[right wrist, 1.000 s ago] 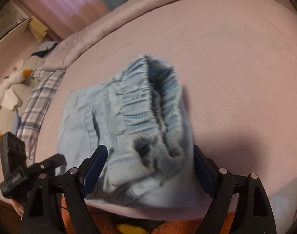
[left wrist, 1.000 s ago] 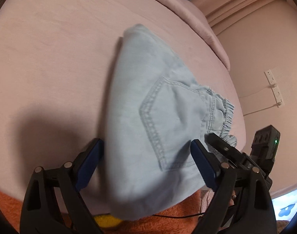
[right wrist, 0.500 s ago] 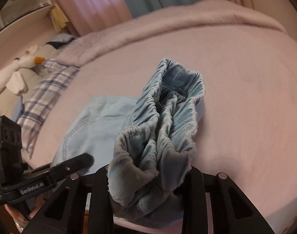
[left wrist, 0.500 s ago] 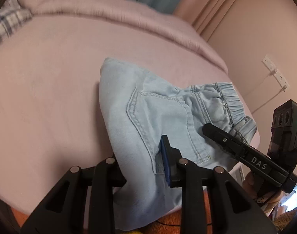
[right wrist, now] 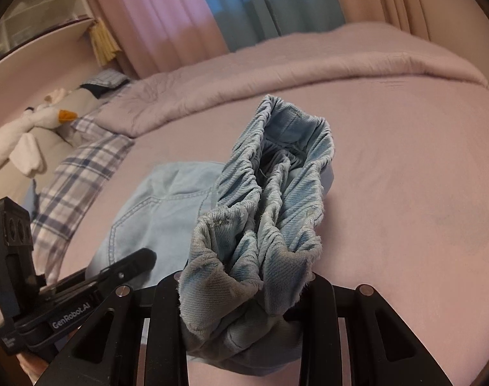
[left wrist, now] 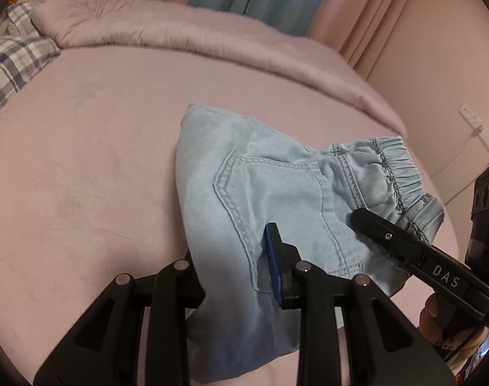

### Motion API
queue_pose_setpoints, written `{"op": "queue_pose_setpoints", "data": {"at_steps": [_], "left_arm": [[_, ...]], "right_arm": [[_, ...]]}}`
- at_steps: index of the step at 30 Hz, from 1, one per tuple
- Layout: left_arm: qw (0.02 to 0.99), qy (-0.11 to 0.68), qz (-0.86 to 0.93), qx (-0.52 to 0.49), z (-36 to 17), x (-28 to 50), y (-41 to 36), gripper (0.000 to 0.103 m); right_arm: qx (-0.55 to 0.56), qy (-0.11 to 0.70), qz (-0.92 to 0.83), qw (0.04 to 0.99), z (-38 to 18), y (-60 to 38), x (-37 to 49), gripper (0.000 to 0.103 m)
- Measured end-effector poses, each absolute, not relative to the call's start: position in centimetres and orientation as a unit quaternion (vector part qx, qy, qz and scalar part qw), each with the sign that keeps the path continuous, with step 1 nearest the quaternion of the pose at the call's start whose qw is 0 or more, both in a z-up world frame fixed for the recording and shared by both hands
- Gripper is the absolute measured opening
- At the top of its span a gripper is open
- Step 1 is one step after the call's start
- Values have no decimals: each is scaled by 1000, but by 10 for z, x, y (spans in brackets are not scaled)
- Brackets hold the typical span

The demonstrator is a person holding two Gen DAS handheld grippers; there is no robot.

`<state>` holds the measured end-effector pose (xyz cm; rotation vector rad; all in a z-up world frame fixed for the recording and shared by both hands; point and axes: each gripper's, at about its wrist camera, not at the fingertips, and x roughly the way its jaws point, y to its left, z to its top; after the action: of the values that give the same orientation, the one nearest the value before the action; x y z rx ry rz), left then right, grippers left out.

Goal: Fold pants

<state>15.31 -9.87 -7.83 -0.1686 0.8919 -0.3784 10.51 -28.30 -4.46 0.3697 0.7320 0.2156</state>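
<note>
Since the earlier frames both grippers have clamped: left gripper [left wrist: 241, 276] pinches the pants [left wrist: 276, 199] near the back pocket, right gripper [right wrist: 244, 292] bunches the waistband [right wrist: 270, 199]. Pants lie near the bed's [left wrist: 99, 160] front edge. Judgement: lift both evenly, fold toward the open far side.

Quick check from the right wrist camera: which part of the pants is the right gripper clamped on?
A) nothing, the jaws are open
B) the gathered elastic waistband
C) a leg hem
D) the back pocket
B: the right gripper is shut on the bunched, ribbed waistband of the pants, which stands up between its fingers.
</note>
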Motion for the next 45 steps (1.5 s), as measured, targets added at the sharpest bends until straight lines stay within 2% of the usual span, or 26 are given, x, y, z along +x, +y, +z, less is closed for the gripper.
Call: {"op": "queue_pose_setpoints", "data": {"at_steps": [4, 9, 14, 15, 17, 18, 20, 21, 23, 25, 27, 33, 45], "left_arm": [[873, 456, -159, -61, -104, 164, -103, 28], [877, 455, -151, -30, -110, 163, -109, 34], [884, 449, -131, -10, -102, 154, -108, 42], [887, 445, -126, -2, -98, 152, -108, 45], [896, 428, -120, 14, -88, 141, -107, 63], [903, 413, -118, 14, -80, 134, -105, 68], [913, 391, -120, 6, -65, 123, -100, 82], [916, 382, -122, 1, -58, 118, -98, 85], [921, 368, -129, -6, -44, 105, -95, 96], [924, 356, -138, -5, -32, 94, -94, 102], [932, 337, -134, -5, -19, 81, -93, 102], [932, 335, -137, -30, -9, 60, -90, 102], [926, 356, -122, -31, -20, 45, -88, 102]], "right_arm": [[187, 396, 91, 894, -73, -277, 126, 32], [192, 417, 78, 885, -92, -280, 127, 33], [197, 428, 69, 880, -91, -284, 121, 42], [197, 430, 65, 878, -91, -285, 121, 48], [197, 434, 53, 878, -89, -288, 118, 52], [196, 431, 49, 879, -85, -289, 113, 55], [191, 424, 40, 884, -81, -291, 108, 66], [184, 414, 32, 891, -75, -293, 101, 72], [170, 386, 21, 906, -60, -296, 87, 77], [159, 360, 18, 919, -43, -297, 73, 84], [148, 341, 18, 928, -29, -297, 62, 88], [125, 302, 12, 945, 0, -292, 37, 90], [125, 320, 0, 939, -12, -279, 30, 90]]}}
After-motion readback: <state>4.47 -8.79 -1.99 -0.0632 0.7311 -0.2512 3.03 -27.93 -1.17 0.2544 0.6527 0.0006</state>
